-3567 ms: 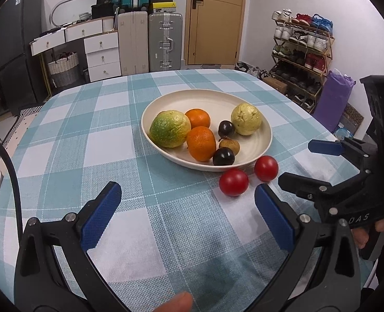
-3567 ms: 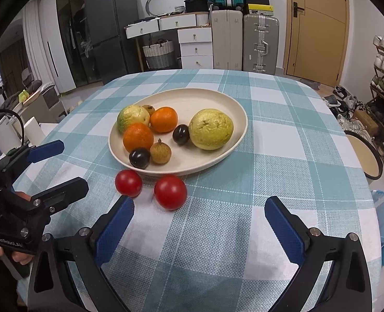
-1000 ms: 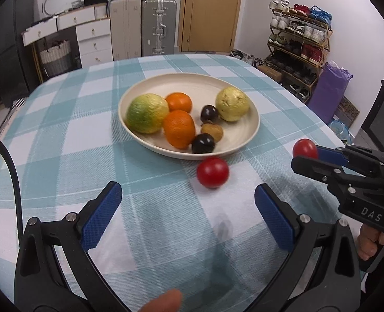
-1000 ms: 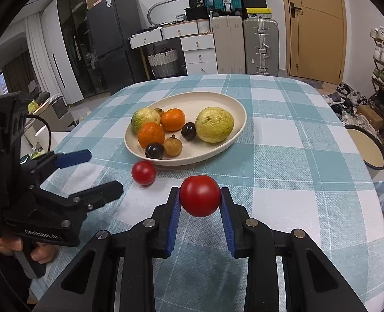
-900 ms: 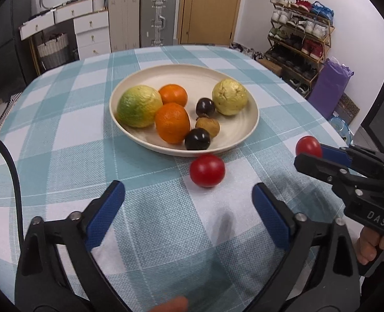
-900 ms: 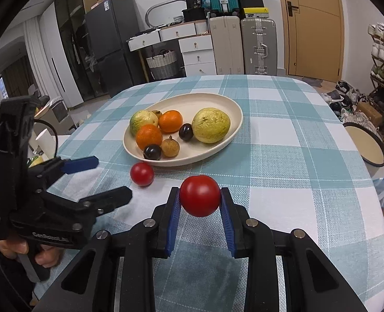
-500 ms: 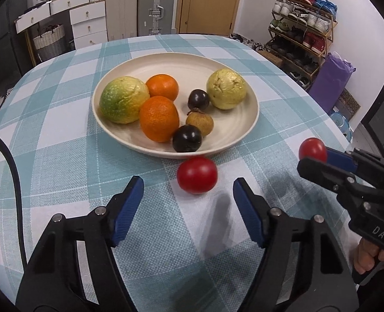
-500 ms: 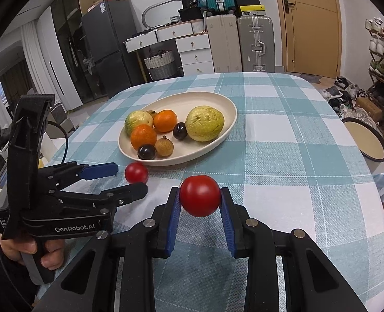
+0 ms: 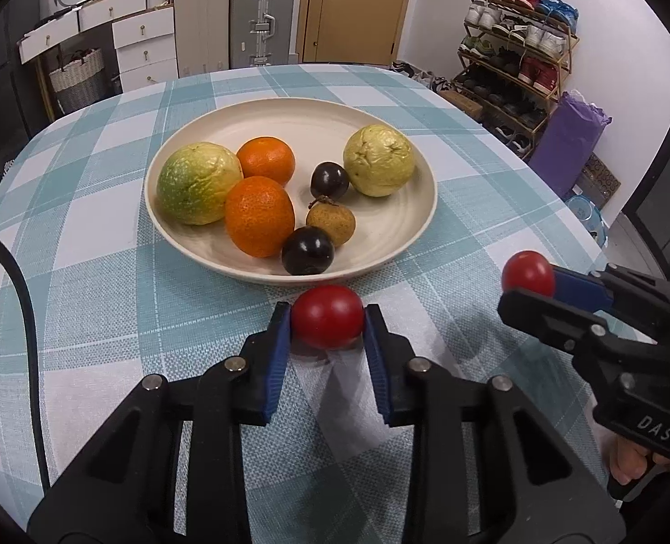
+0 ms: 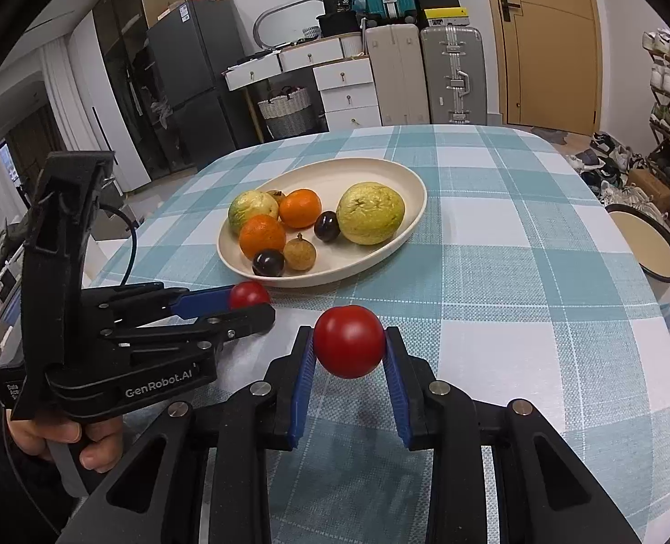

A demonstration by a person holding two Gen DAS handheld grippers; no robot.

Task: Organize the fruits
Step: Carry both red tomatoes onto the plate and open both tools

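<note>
While both tools gripped, the fruit waited.
The left tool (image 9: 327, 323) had just closed on a tomato (image 9: 327, 322) on the tabletop (image 9: 85, 281) beside the plate (image 9: 407, 226); the right tool (image 10: 347, 345) pinched another tomato (image 10: 347, 341) above it.

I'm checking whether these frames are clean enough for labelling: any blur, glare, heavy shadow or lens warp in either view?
Left wrist view: sharp, evenly lit; a soft shadow under the left gripper and its tomato; fisheye bends the table edge, corners black. Right wrist view: also sharp; small highlight on the held tomato in the right gripper, door curves, dark vignette.
</note>
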